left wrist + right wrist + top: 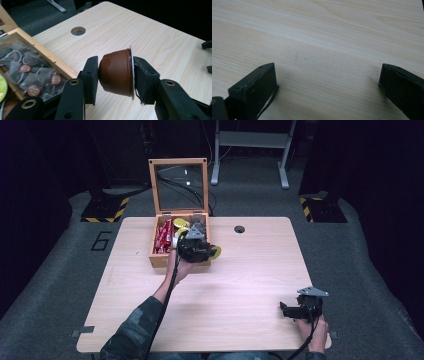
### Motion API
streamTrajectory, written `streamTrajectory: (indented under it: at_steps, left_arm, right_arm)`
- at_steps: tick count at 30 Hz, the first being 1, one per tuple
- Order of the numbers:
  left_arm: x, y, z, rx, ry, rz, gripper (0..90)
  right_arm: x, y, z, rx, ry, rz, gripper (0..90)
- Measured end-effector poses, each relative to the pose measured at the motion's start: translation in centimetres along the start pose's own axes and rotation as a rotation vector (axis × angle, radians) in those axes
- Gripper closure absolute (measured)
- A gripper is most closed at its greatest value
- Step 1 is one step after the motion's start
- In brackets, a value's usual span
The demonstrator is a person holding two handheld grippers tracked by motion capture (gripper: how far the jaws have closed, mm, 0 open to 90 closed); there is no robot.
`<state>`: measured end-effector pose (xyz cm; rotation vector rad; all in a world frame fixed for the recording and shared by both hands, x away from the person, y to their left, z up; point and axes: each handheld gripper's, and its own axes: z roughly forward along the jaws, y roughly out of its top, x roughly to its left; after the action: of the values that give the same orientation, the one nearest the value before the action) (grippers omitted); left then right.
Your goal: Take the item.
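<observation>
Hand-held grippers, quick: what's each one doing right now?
Left hand-held gripper: shut on the brown coffee capsule, beside the wooden box.
Right hand-held gripper: open, nothing between its jaws, over the table.

The coffee capsule (116, 75) is a small brown plastic cup with a thin silvery foil lid — glossy, rounded at its closed end. It lies on its side, the lid edge upright and facing right in the left gripper view, clamped between the pads of the left hand-held gripper (115, 77). It hangs above the table, just beside the wooden box (53, 60) — off the box's near corner.
</observation>
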<state>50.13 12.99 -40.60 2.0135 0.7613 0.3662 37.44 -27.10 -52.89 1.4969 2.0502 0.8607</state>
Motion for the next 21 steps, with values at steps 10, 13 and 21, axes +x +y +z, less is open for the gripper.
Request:
streamTrajectory:
  at_steps: [10, 13, 21]
  left_arm:
    - [-1.4, -1.0, 2.5, 0.032, -0.025, 0.005, 57.7]
    - [-1.8, -1.3, 3.3, 0.048, -0.034, 0.003, 57.7]
    - [-3.0, -1.9, 4.9, 0.069, -0.053, 0.016, 57.6]
  right_arm:
    - [0.0, 0.0, 0.0, -0.002, -0.002, 0.002, 0.8]
    - [0.1, 0.0, 0.0, -0.007, -0.008, 0.0, 0.8]
    - [0.1, 0.0, 0.0, -0.007, -0.008, 0.005, 0.9]
